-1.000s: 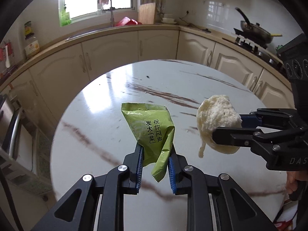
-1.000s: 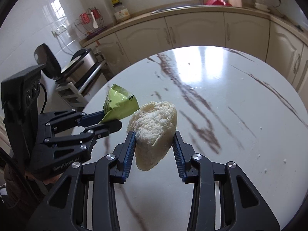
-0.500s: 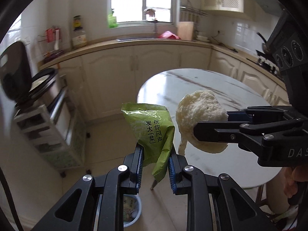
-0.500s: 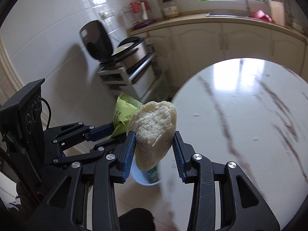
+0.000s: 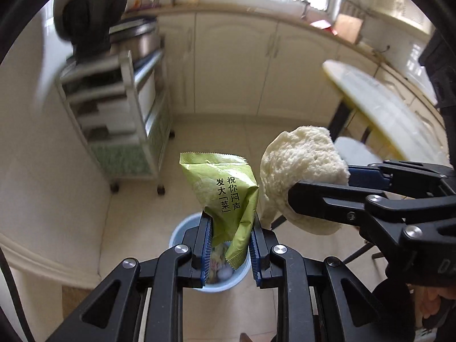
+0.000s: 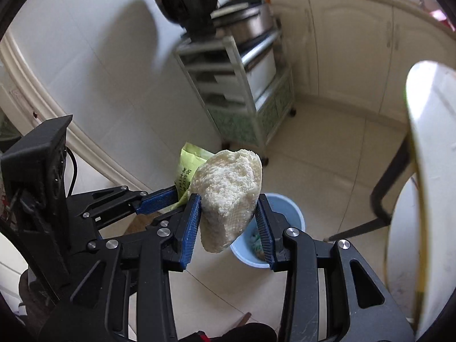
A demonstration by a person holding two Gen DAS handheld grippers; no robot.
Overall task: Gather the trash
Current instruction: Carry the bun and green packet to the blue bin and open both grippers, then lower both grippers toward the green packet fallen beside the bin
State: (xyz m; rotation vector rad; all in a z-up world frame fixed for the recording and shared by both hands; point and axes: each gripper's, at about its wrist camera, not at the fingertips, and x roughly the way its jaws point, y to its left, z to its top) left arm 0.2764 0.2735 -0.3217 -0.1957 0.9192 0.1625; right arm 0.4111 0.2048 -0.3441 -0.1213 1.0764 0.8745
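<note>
My left gripper [image 5: 229, 223] is shut on a green snack wrapper [image 5: 225, 193] with black Chinese print, held upright above a light blue trash bin [image 5: 182, 232] on the floor. The bin holds some trash. My right gripper [image 6: 229, 216] is shut on a white piece of bread [image 6: 228, 196], also over the bin [image 6: 287, 215]. In the left wrist view the bread [image 5: 299, 165] hangs just right of the wrapper. In the right wrist view the wrapper [image 6: 189, 168] peeks out behind the bread.
A wheeled storage cart [image 5: 119, 119] with a rice cooker on top stands by the wall at left. The round marble table [image 5: 384, 108] is at right, with dark chair legs [image 6: 382, 188] under it. Cream cabinets [image 5: 242, 59] line the back.
Both grippers swung away from the table top, left and downward, still holding the wrapper and the bread. The floor and the blue bin now lie below them.
</note>
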